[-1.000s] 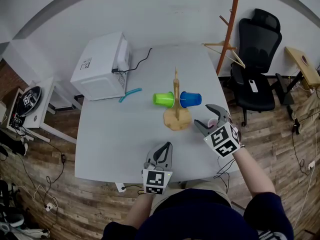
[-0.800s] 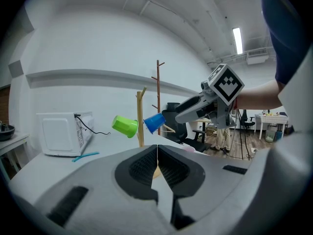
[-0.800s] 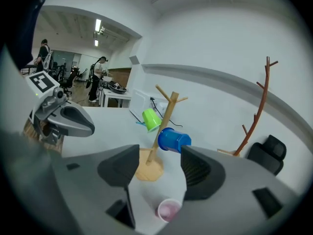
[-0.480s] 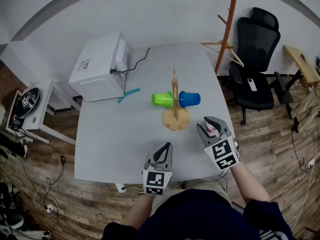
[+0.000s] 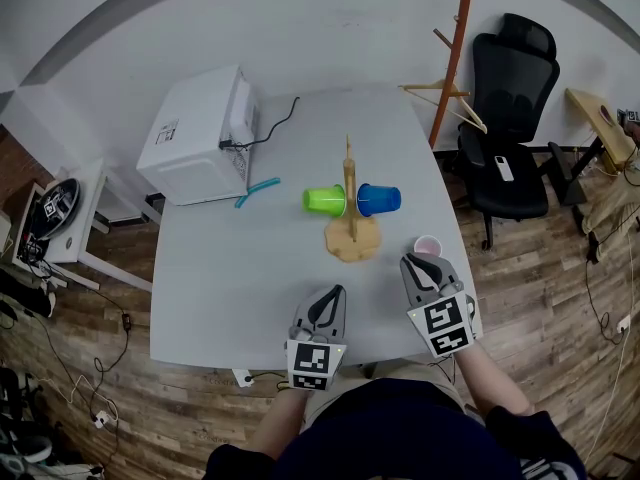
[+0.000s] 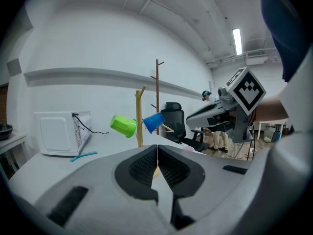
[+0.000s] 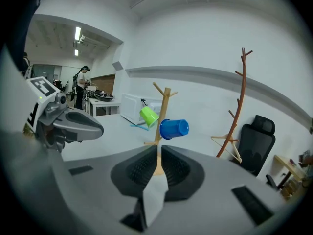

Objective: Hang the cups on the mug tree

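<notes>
Left gripper: jaws together, nothing between them, low over the table's near edge. Right gripper: jaws have just been closing and now meet on nothing. Pink cup stands upright, mouth up, on the table just beyond the right gripper's tips. Mug tree mid-table; green cup and blue cup hang sideways either side of its trunk.

L gripper: jaws together, nothing btwn, aimed fwd and slightly down, at table near edge, mid. R gripper: jaws just closed, nothing btwn, tilted down, by near-right corner. R forearm extended.
</notes>
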`<action>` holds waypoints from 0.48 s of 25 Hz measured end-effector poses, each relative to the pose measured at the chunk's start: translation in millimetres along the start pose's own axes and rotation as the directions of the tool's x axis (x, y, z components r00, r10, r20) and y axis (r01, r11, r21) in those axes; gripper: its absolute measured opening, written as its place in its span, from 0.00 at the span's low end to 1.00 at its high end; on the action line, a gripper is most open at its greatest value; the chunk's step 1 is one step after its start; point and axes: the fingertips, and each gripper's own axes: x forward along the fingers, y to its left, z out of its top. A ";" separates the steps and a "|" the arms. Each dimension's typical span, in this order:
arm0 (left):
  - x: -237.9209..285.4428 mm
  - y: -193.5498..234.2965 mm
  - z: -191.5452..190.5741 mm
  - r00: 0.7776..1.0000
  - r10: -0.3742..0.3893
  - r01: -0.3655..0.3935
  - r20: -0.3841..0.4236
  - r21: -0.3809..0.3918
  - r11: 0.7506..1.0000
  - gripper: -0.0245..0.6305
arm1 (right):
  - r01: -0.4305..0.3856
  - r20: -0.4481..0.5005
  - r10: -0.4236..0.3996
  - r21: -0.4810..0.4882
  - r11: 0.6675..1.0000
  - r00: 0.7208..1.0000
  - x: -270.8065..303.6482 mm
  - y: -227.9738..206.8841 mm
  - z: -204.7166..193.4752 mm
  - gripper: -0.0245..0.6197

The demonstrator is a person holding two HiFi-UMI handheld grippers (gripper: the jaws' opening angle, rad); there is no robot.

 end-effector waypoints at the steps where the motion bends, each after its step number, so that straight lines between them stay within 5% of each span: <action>1: 0.6 0.1 0.3 1.000 -0.001 0.001 0.000 -0.001 1.000 0.07 | -0.003 0.001 0.003 0.006 1.000 1.000 -0.5 2.3 -0.9 0.11; 12: 6.4 -0.1 1.3 1.000 -0.012 0.012 0.006 -0.006 1.000 0.07 | -0.023 0.015 0.022 0.091 0.996 1.000 -7.0 21.4 -14.3 0.11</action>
